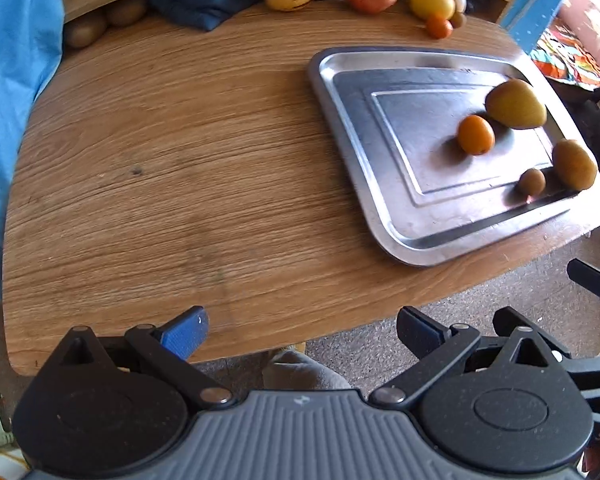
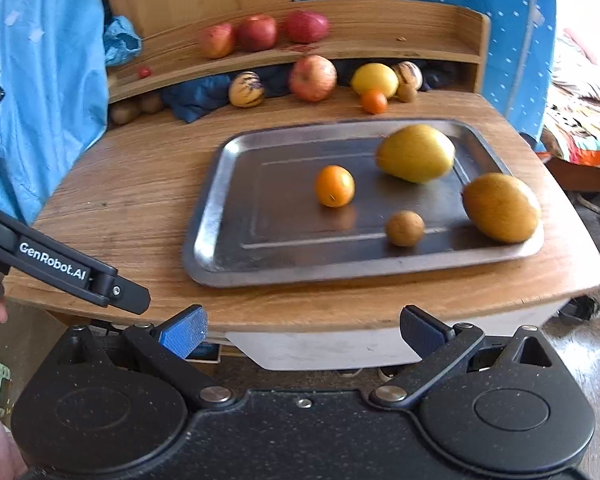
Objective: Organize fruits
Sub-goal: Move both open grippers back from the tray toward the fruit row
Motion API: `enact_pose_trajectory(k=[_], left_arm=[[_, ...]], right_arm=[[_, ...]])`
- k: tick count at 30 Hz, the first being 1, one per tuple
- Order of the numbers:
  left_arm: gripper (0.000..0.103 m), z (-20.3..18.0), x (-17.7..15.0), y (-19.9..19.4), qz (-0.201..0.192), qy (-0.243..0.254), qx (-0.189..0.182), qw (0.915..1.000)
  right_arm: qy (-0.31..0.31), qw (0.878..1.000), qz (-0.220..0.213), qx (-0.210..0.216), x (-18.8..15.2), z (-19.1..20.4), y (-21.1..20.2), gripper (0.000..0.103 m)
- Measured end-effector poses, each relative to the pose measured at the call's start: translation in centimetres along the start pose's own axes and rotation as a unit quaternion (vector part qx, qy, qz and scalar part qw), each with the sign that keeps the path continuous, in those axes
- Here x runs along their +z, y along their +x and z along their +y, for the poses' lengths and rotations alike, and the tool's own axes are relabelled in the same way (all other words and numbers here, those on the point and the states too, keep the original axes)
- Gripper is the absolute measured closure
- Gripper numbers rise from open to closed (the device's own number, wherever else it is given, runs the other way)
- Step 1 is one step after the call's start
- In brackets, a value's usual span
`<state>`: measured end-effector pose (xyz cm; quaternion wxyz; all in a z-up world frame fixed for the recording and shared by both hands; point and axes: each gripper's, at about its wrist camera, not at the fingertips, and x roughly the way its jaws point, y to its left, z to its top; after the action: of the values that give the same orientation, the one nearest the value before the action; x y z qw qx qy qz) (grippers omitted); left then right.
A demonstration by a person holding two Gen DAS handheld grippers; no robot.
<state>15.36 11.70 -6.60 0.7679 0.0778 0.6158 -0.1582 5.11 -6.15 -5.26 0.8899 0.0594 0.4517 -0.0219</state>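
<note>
Steel tray (image 2: 220, 216) on a wood-grain table (image 2: 132, 200) holds two oval mangoes (image 2: 416, 154), an orange (image 2: 334, 186) and a small brown fruit (image 2: 405, 228); both grippers, left (image 1: 302, 330) and right (image 2: 303, 330), gape empty at the near edge, "GenRobot.AI" lettered on the left one.

A steel tray (image 2: 220, 216) lies flat on the wooden counter (image 2: 132, 200) and holds four fruits, all apart from one another: a small orange (image 2: 334, 186) near the middle, a large yellow-green mango (image 2: 416, 153) toward the far right, a browner mango (image 2: 501, 207) against the right rim, and a small brown kiwi (image 2: 405, 228) near the front. Behind the tray, along the back of the counter, sit a striped yellow melon (image 2: 246, 89), a red apple (image 2: 312, 78), a lemon (image 2: 374, 79), a second small orange (image 2: 373, 102) and more brown kiwis (image 2: 125, 111). Three red apples (image 2: 257, 32) lie in a row on the shelf (image 2: 380, 50) above, with a tiny red tomato (image 2: 143, 72) further left.
</note>
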Motion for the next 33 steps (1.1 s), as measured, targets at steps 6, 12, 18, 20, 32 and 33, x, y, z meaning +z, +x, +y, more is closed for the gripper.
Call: enact_pose_trajectory(k=[6, 12, 18, 20, 32, 33], left_arm=[[0.001, 1.4, 1.8, -0.2, -0.004, 0.0, 0.007, 1.0], [0.001, 2.9, 4.7, 0.6, 0.004, 0.007, 0.01, 0.9999], [0.001, 4.5, 8.6, 1.5, 0.001, 0.014, 0.006, 0.9999], [0.001, 5.1, 10.3, 1.7, -0.006, 0.014, 0.001, 0.9999], [0.001, 4.8, 19.7, 4.0, -0.108, 0.067, -0.053, 0.9905], [0.001, 4.7, 20.2, 4.1, -0.117, 0.067, -0.061, 0.9891]], right_arm=[[-0.007, 1.0, -0.009, 0.003, 1.9, 0.4, 0.8, 0.001], [-0.004, 1.0, -0.013, -0.007, 4.3, 0.9, 2.6, 0.001], [0.012, 0.999, -0.022, -0.025, 7.2, 1.2, 5.0, 0.001], [0.019, 0.999, -0.026, -0.034, 8.2, 1.3, 5.9, 0.001], [0.057, 0.989, -0.064, -0.118, 12.2, 2.2, 10.4, 0.001], [0.057, 0.989, -0.065, -0.123, 12.8, 2.0, 10.6, 0.001]])
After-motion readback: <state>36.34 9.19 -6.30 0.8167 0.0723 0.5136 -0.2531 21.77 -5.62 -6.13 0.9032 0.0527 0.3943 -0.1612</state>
